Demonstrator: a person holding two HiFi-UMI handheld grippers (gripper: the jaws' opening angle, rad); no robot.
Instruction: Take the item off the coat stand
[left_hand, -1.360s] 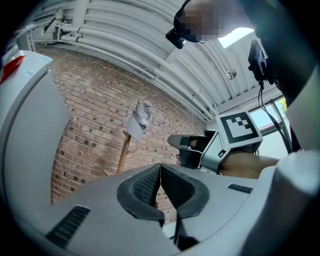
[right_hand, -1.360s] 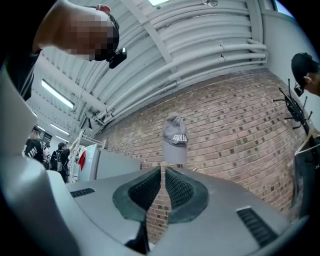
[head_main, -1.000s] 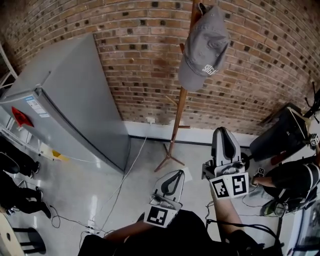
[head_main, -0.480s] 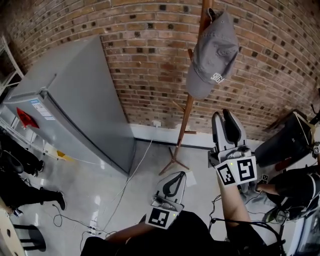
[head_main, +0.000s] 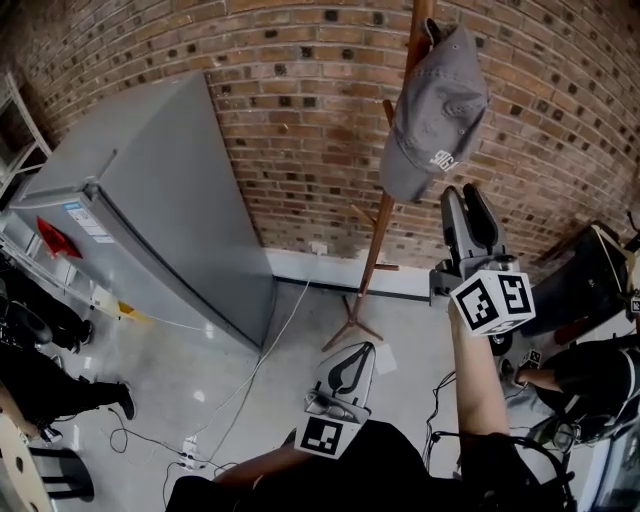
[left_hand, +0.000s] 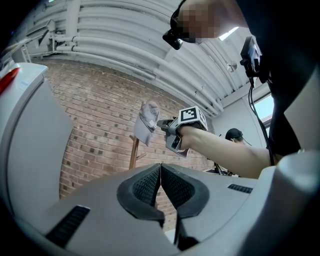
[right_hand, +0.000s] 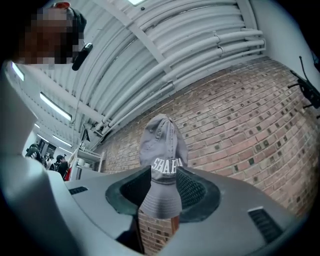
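A grey cap (head_main: 435, 100) with white lettering hangs at the top of a wooden coat stand (head_main: 375, 260) against the brick wall. My right gripper (head_main: 467, 195) is raised just below and to the right of the cap's brim. Its jaws are opening. In the right gripper view the cap (right_hand: 161, 150) fills the gap ahead of the right gripper (right_hand: 162, 192); the pads do not press on it. My left gripper (head_main: 348, 362) stays low near my body, shut and empty, as the left gripper view shows (left_hand: 161, 185). That view also shows the cap (left_hand: 146, 122) beside the raised right gripper (left_hand: 162, 125).
A tall grey fridge (head_main: 150, 210) stands left of the stand. White cables (head_main: 250, 370) trail over the floor to a power strip. People stand at the left edge (head_main: 30, 380) and one crouches at the right (head_main: 590, 370) by a black bin (head_main: 575, 270).
My right gripper has risen from waist height up to the cap's brim, and its jaws have gone from shut to apart. The left gripper has stayed in place.
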